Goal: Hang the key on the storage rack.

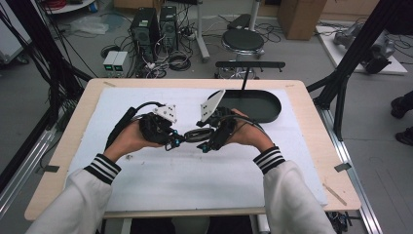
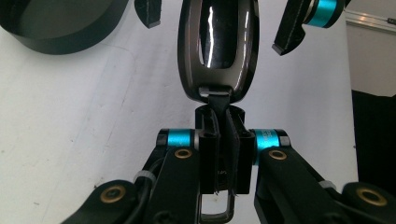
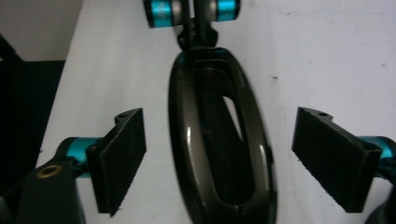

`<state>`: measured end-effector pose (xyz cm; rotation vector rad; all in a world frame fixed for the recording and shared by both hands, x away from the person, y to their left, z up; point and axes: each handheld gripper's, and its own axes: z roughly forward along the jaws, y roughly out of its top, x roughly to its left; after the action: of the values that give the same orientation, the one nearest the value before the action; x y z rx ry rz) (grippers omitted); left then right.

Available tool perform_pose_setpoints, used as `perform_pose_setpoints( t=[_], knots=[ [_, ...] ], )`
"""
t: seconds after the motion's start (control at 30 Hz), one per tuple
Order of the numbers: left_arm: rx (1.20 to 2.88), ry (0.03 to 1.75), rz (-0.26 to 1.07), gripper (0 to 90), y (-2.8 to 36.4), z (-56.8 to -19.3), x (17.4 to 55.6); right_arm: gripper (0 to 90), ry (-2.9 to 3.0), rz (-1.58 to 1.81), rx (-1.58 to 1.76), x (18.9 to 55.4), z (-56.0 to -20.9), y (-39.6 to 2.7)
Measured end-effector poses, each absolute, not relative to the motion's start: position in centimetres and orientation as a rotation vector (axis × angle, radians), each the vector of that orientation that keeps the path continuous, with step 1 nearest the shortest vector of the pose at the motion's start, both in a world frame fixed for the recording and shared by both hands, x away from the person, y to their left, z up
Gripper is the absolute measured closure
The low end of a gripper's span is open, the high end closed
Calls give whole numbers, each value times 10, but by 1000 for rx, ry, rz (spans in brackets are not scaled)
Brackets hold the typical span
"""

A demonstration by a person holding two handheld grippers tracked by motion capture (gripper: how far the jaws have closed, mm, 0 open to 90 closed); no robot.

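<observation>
Left gripper [image 2: 219, 140] is clamped on a strap tab at one end of a glossy dark oval case [image 2: 217, 49], holding it above the white mat [image 1: 146, 175]. Right gripper [image 3: 219, 158] stands open, its pads [image 3: 122, 156] either side of the case's far half, not touching it. From the high view, the case [image 1: 198, 135] lies level between both grippers, long axis running straight from one to the other. Right gripper is the free one and already straddles the case; closing squarely across the narrow width appears to be the move called for. Black tray [image 1: 253, 105] sits beyond, near. No brand, label or legible writing visible on any item.
</observation>
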<state>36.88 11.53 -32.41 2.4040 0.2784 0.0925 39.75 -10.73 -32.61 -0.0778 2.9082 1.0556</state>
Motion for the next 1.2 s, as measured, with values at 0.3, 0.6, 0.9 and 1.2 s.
perform_pose_setpoints(
  t=[0.3, 0.6, 0.9, 1.2],
  knots=[
    [2412, 277, 85, 846, 113, -326, 369, 246, 2928, 1018, -70, 399, -328, -105],
    [2421, 271, 84, 847, 113, -327, 370, 380, 2936, 985, -104, 398, -329, -100],
    [2420, 268, 74, 845, 114, -328, 370, 481, 2936, 944, -189, 396, -328, -97],
    [2327, 205, 149, 755, 124, -330, 372, 483, 2906, 983, -165, 395, -324, -101]
  ],
)
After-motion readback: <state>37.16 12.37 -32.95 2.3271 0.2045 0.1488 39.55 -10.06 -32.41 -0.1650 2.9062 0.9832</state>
